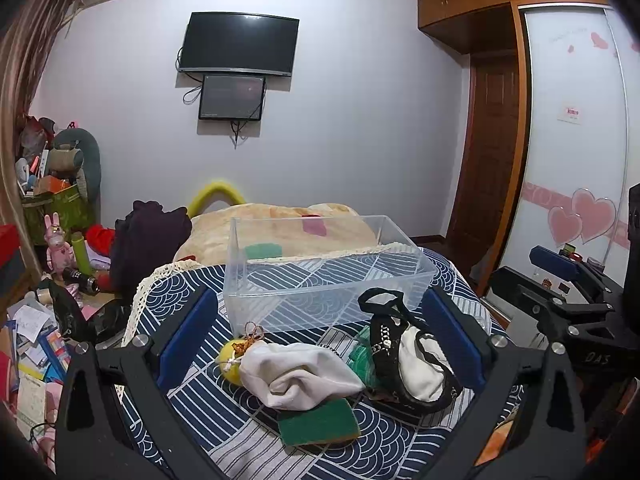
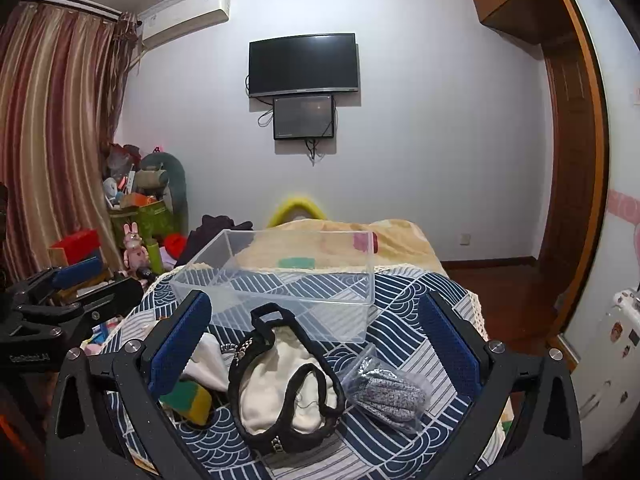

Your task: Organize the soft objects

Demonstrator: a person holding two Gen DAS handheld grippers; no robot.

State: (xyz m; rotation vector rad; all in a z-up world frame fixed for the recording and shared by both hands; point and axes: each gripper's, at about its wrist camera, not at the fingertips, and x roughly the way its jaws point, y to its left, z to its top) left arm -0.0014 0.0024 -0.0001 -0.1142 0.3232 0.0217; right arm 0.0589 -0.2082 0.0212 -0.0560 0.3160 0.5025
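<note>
Here, a cluster of soft things lies on the bed (image 1: 192,280), on its navy wave-patterned cover, near the front edge; a clear plastic bin (image 1: 320,268) stands just behind them toward the middle of the cover, empty as far as can be seen, so it is probably where they are meant to go.

The left hand-held gripper (image 1: 320,344) is released, its blue pads spread wide on either side of the pile and nothing between them; in its view a crumpled white cloth (image 1: 296,372) rests partly on a green sponge (image 1: 320,424), with a small yellow ball (image 1: 230,364) tied with cord touching the cloth's left side; to the right lies a white pouch with black straps (image 1: 412,360), one loop reaching up against the bin's front wall.

The right hand-held gripper (image 2: 320,344) is likewise open and empty, framing the same strapped pouch (image 2: 284,384); just beside it, toward the right edge of the bed, sits a grey knitted item in a clear bag (image 2: 384,392); a yellow-and-green sponge (image 2: 188,398) peeps out by the left pad.

Both tools seem held back and wide, likely to take in the whole pile before choosing one piece; nothing appears sorted yet.
</note>
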